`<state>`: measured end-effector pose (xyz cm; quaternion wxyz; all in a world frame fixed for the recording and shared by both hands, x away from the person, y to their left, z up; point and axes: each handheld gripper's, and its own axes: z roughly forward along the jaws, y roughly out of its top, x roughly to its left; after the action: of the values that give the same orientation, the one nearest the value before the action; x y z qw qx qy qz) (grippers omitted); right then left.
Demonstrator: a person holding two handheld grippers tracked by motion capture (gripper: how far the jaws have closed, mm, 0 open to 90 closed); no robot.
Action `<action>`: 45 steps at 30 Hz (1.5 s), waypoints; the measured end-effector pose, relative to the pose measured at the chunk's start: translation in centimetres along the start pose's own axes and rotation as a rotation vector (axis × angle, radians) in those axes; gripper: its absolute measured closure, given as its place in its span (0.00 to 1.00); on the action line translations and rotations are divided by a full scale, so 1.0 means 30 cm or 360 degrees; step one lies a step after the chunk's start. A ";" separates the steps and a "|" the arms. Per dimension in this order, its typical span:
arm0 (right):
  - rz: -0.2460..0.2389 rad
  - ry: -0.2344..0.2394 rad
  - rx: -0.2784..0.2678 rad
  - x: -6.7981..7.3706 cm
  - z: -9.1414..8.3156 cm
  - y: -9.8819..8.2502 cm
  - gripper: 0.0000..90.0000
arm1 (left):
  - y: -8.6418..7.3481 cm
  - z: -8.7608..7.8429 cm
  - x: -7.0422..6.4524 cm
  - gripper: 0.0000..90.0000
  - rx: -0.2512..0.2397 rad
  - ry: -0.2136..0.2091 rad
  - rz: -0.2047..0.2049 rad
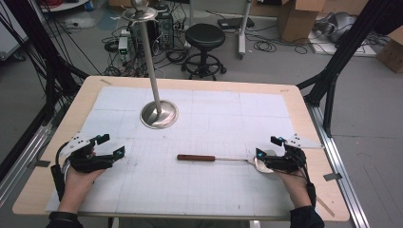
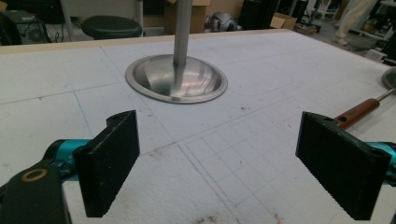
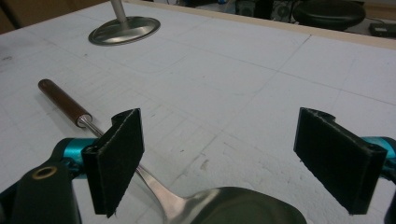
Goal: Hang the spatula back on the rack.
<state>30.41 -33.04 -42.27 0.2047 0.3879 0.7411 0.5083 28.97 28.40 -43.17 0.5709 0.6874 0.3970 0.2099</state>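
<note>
A big spoon (image 1: 216, 158) with a brown wooden handle (image 1: 196, 157) is seen lying flat on the white sheet (image 1: 214, 190) that covers the table (image 1: 28, 190). The handle is pointed toward the left side of the table, and the shiny metal bowl (image 1: 260, 164) of the spoon is found at the right side. The right gripper (image 1: 267, 147) is held by a hand just over that bowl. In the right gripper view its two black jaws are seen wide apart, with nothing held between them; the spoon bowl (image 3: 233, 205) is seen low down between them, and the thin metal neck (image 3: 154, 186) is passed by the left jaw. It cannot be told if the jaw is touching the neck. The left gripper (image 1: 110, 145) is held by the other hand (image 1: 78, 180) at the left side of the table, well apart from the spoon. Its jaws are wide apart too, and nothing is held in them. A tall metal stand (image 1: 159, 114) with a round base is seen farther back on the sheet, behind the handle.
</note>
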 end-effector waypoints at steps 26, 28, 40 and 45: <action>-0.0397 0.0378 0.0456 0.130 0.191 0.056 0.24 | -0.002 0.005 -0.028 0.19 0.0094 -0.0053 0.0093; -0.0419 0.0397 0.0515 0.142 0.213 0.064 0.27 | -0.004 0.008 -0.030 0.19 0.0104 -0.0055 0.0105; -0.0566 0.0438 0.0778 0.184 0.294 0.071 0.50 | -0.006 0.012 -0.028 0.21 0.0122 -0.0050 0.0096; -0.0554 0.0500 0.0802 0.183 0.298 0.076 0.69 | -0.008 0.015 -0.028 0.22 0.0138 -0.0043 0.0095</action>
<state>34.10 -23.00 -43.25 0.0694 0.2108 0.9210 0.3203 28.74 27.49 -43.37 0.5394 0.7258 0.3772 0.2000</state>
